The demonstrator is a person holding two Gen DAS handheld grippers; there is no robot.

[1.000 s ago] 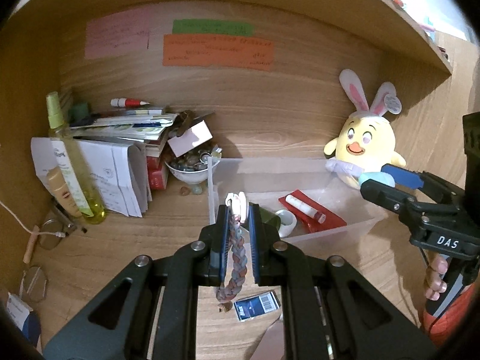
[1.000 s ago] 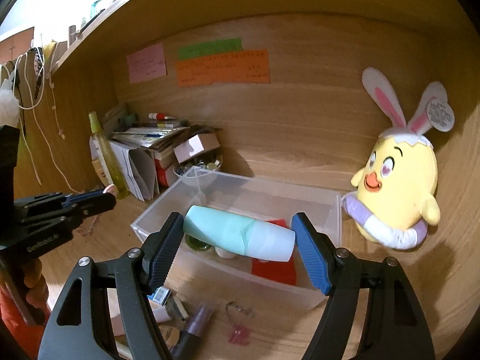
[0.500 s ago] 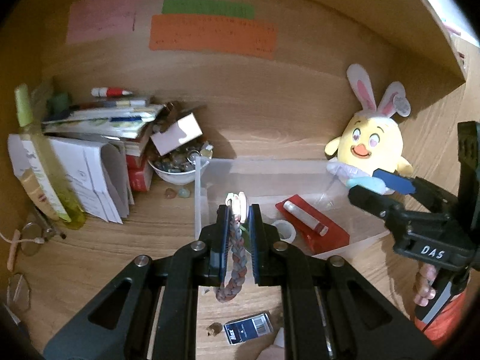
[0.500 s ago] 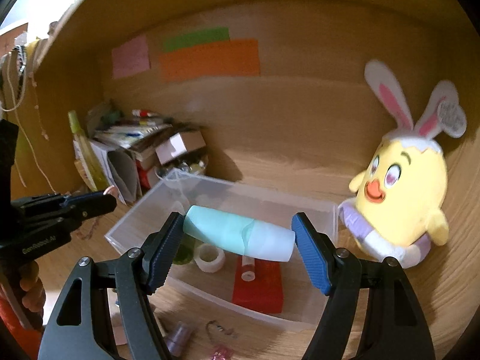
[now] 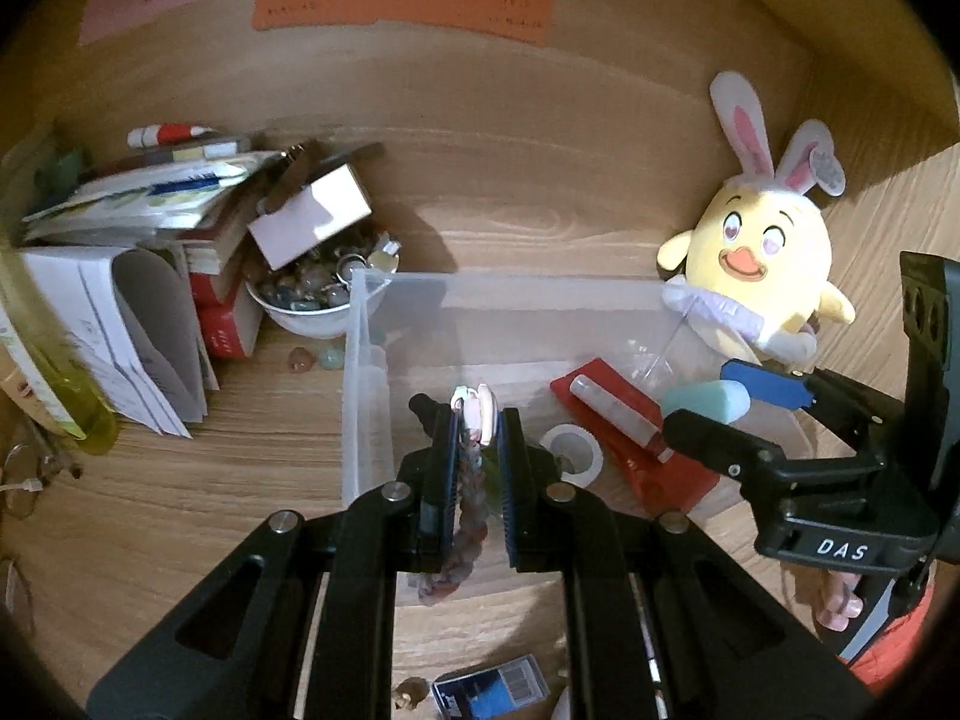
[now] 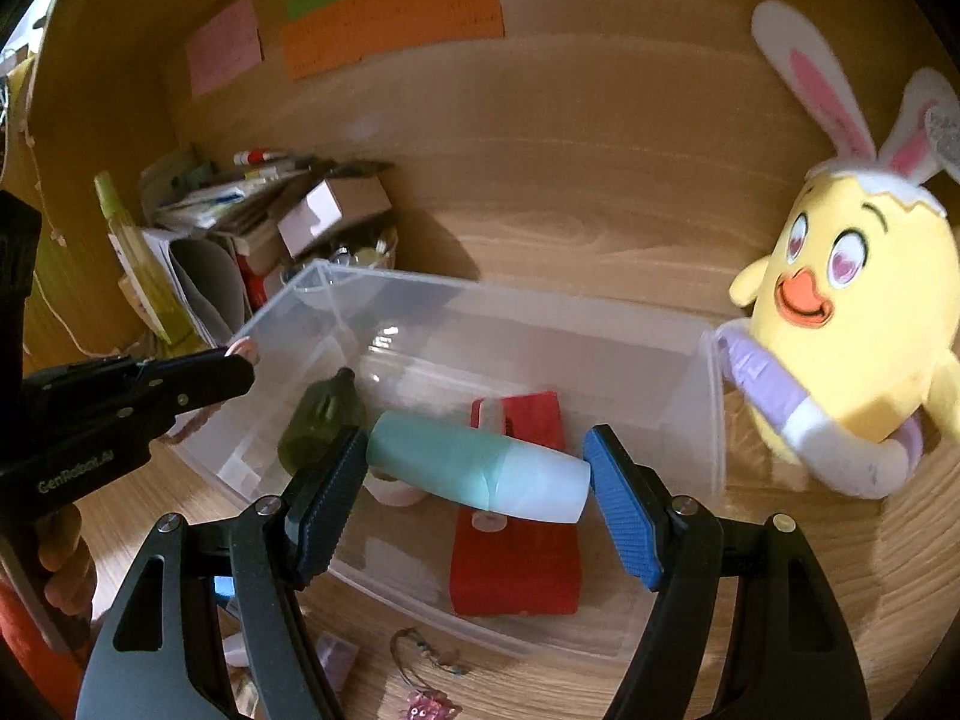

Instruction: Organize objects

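I am gripping a braided bracelet [image 5: 470, 480] in my left gripper [image 5: 474, 420], jaws clenched on it, its white clasp end poking out above the near-left part of the clear plastic bin [image 5: 360, 360]. My right gripper [image 6: 477, 462] is grasping a mint-green and white bottle [image 6: 474, 474] end to end, lying crosswise over the same bin [image 6: 711, 420]. The bin is holding a red box [image 6: 516, 564] with a small white tube [image 5: 612, 417] lying on it, a roll of white tape [image 5: 573, 450] and a dark green bottle [image 6: 321, 414]. Just left of the bin, a white bowl [image 5: 306, 315] is sitting full of glass pebbles. A yellow plush chick [image 6: 852, 348] is touching the bin's right end.
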